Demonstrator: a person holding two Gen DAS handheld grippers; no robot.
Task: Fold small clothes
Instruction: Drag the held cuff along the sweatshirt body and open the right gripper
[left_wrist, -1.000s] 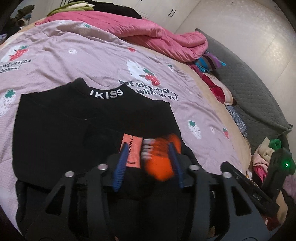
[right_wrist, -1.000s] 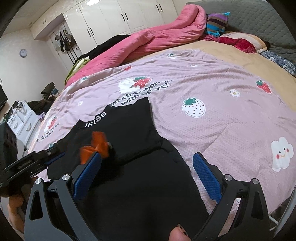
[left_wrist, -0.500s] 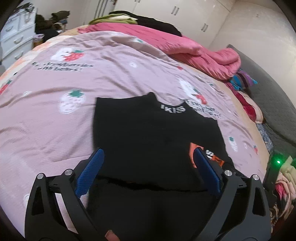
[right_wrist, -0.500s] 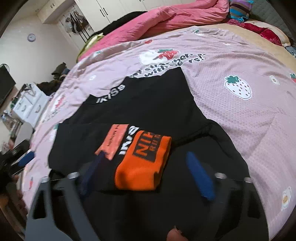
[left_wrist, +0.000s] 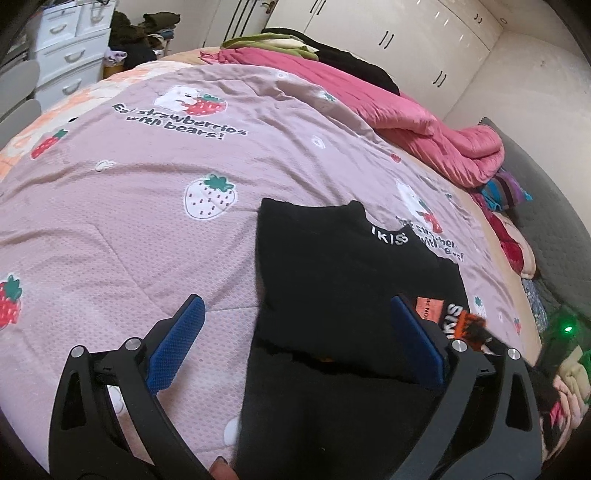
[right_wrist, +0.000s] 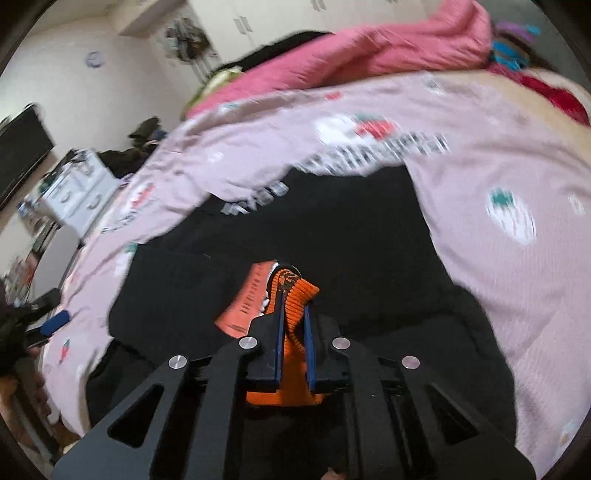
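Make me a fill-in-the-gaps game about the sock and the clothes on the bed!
1. The right gripper has its jaws shut on an ____ sock.
2. The left gripper has its jaws wide ____, with nothing held between them.
3. The sock is over a folded ____ top with white letters at its collar.
4. The pink bed cover is printed with bears and ____.

Missing words: orange; open; black; strawberries

Both wrist views look steeply down, sharing the black garment (left_wrist: 332, 280).
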